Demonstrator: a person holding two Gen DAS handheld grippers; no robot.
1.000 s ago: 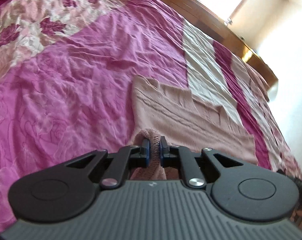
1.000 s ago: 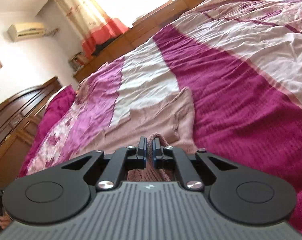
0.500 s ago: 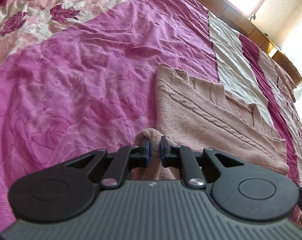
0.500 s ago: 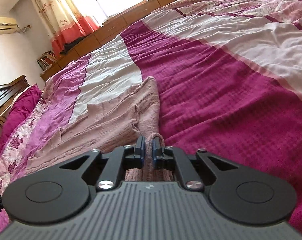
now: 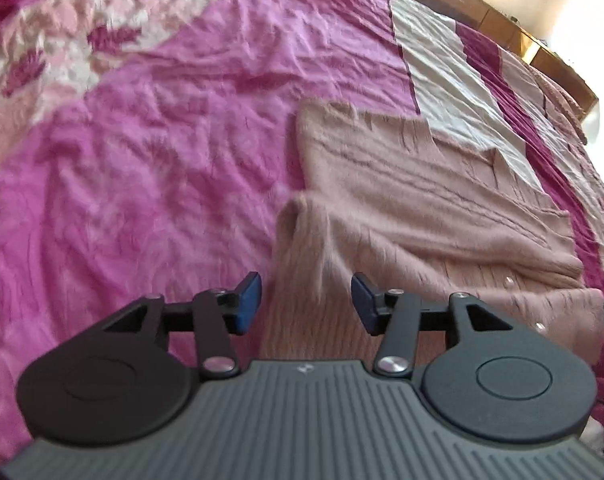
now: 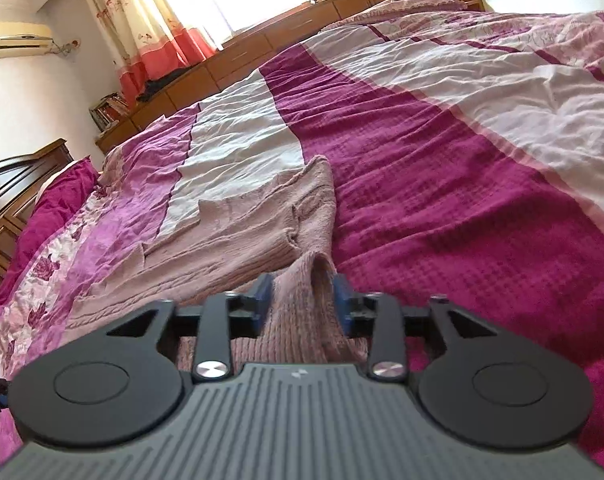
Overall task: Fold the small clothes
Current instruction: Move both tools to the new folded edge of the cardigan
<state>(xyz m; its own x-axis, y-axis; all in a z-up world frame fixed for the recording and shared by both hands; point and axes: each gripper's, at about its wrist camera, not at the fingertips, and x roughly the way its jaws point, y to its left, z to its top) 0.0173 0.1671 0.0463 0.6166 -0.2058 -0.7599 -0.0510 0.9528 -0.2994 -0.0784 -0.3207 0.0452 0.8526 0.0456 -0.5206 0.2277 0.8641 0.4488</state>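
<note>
A dusty-pink knitted garment (image 5: 422, 216) is laid flat on the pink and magenta bedspread (image 5: 141, 168) of the bed. The left gripper (image 5: 306, 300) has just been opened; a raised fold of the knit stands between its parted pads, unpressed. The right gripper (image 6: 302, 300) has likewise just been opened, with a knit ridge at 12 o'clock between its pads, released.

— What sort of room is this?
— A bedroom in a home. A wide bed (image 6: 442, 168) under a pink and magenta bedspread (image 5: 149, 168) fills both views.
— What else shows it?
— A dark carved headboard (image 6: 17, 184), floral curtains (image 6: 141, 28) at a bright window, low wooden drawers (image 6: 261, 52), and an air conditioner (image 6: 15, 40) on the wall.
</note>
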